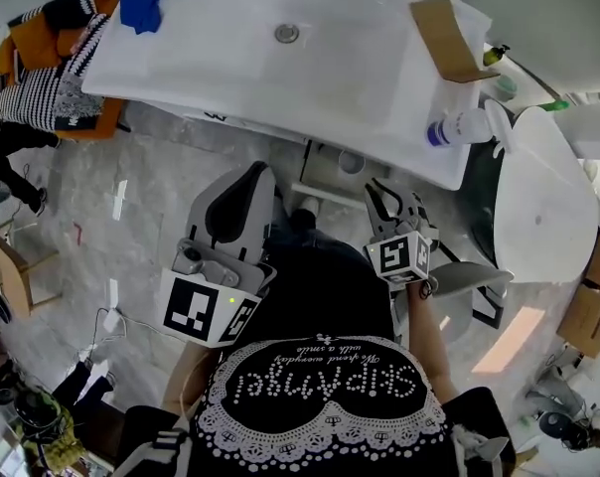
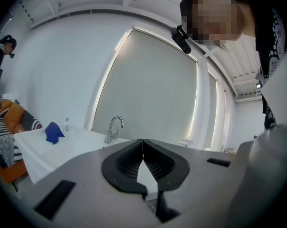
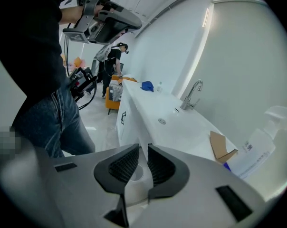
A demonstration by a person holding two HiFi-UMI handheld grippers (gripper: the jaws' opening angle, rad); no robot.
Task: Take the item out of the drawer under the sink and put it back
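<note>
The grey left gripper (image 2: pixel 143 147) has its jaws pressed together on nothing. The grey right gripper (image 3: pixel 144 156) shows a narrow gap, empty. Just ahead, the white drawer (image 1: pixel 316 195) under the white sink counter (image 1: pixel 280 82) looks open with a pale round container (image 1: pixel 351 162) inside, either not yet taken or already returned.

Grippers: two, the left gripper (image 2: pixel 143 142) and the right gripper (image 3: pixel 143 151).
Marker cubes (image 1: pixel 206 311): two, one per gripper.
Sink (image 1: pixel 230 68): one.
Drain (image 1: pixel 287 33): one.
Faucet (image 2: pixel 114 127): one.
Blue cloth (image 1: pixel 141 6): one.
Cardboard piece (image 1: pixel 447 38): one.
Spray bottle (image 1: pixel 464 127): one.
Small clear bottle (image 2: pixel 66 124) by the cloth: one.
More small bottles past the sink's right end, too small to count.
Boxes (image 1: pixel 590 318) at the right edge: two.
Orange seat (image 1: pixel 42 38): one.
Bystander (image 3: pixel 116 56): one.
</note>
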